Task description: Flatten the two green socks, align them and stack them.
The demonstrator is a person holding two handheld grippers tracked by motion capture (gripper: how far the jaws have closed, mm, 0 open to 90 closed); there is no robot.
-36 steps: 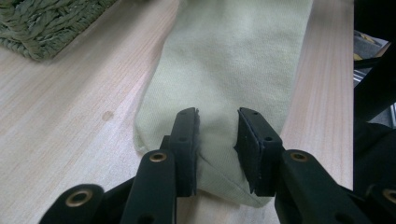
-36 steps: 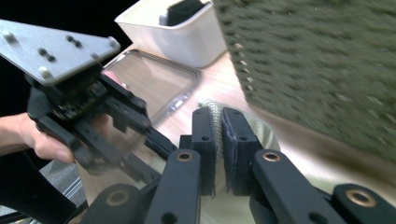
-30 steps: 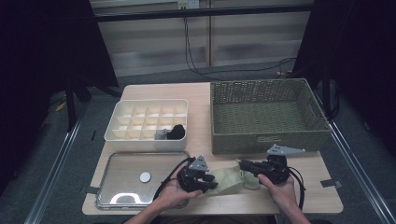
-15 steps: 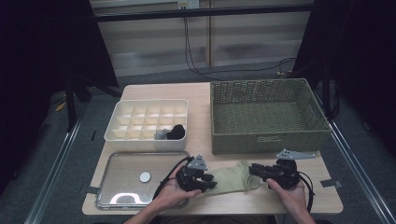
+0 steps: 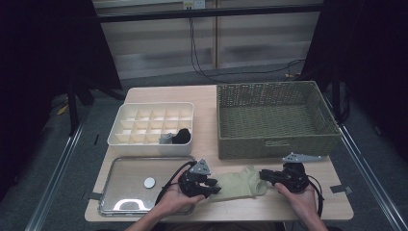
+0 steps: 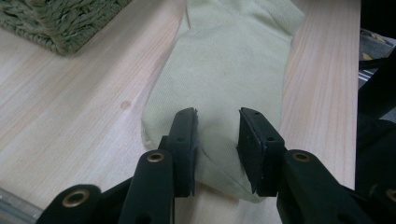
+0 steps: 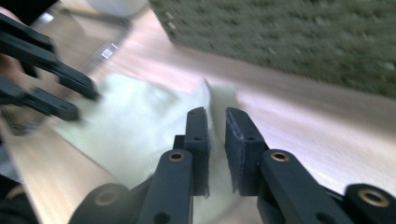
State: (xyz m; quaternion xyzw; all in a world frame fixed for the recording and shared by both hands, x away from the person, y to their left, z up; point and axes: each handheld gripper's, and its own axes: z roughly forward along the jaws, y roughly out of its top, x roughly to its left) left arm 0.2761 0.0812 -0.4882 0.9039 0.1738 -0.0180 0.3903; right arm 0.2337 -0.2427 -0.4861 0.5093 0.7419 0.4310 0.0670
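Observation:
A pale green sock (image 5: 238, 182) lies stretched along the table's front edge between the two grippers. My left gripper (image 5: 214, 185) holds its left end. In the left gripper view the jaws (image 6: 217, 135) stand a little apart with a fold of the sock (image 6: 233, 70) pinched between them. My right gripper (image 5: 263, 175) is at the sock's right end. Its jaws (image 7: 217, 135) have just been closing, and a narrow gap remains with the sock's edge (image 7: 140, 130) caught in it. That view is blurred. The left gripper (image 7: 60, 88) shows at the far end there.
A woven basket (image 5: 274, 144) stands at the back right, just behind the sock. A white divided box (image 5: 144, 139) at the back left holds a dark rolled sock (image 5: 182, 136). A metal tray (image 5: 125, 166) with a small white disc (image 5: 149, 182) lies front left.
The sock was bunched between the grippers and is now drawn out flatter and longer on the table. The right gripper has shifted slightly to the right; the left has stayed put.

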